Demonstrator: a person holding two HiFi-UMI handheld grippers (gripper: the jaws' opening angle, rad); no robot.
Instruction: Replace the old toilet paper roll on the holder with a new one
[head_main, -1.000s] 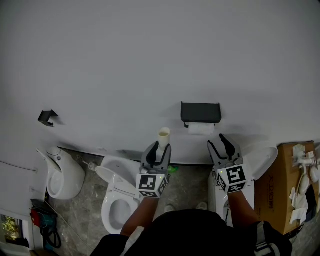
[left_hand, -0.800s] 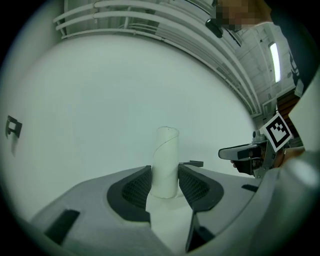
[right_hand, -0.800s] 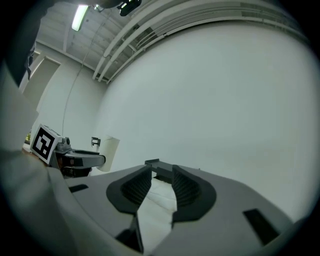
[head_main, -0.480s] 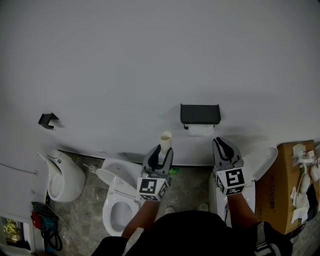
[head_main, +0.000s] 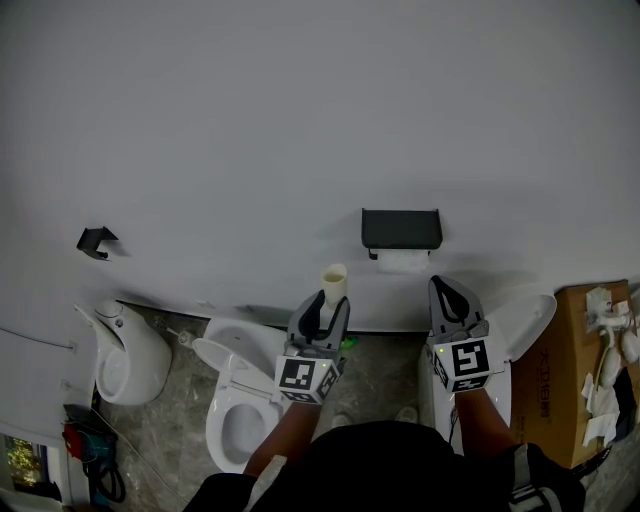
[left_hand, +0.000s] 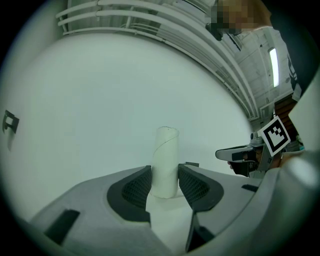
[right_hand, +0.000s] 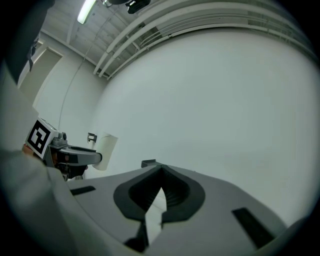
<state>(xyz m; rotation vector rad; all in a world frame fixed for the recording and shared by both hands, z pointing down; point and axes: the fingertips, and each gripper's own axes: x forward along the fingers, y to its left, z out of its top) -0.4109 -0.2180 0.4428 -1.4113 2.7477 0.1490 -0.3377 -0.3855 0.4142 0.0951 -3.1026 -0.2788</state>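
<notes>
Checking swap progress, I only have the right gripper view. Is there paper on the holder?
Observer: Yes. The head view shows a white roll right under the black holder on the wall.
Operator: Left gripper really clamped on that tube?
Observer: Yes. In its own view the left gripper has both pads against the upright cardboard tube.
Operator: What's below it?
Observer: A toilet on the floor, lid open.
</notes>
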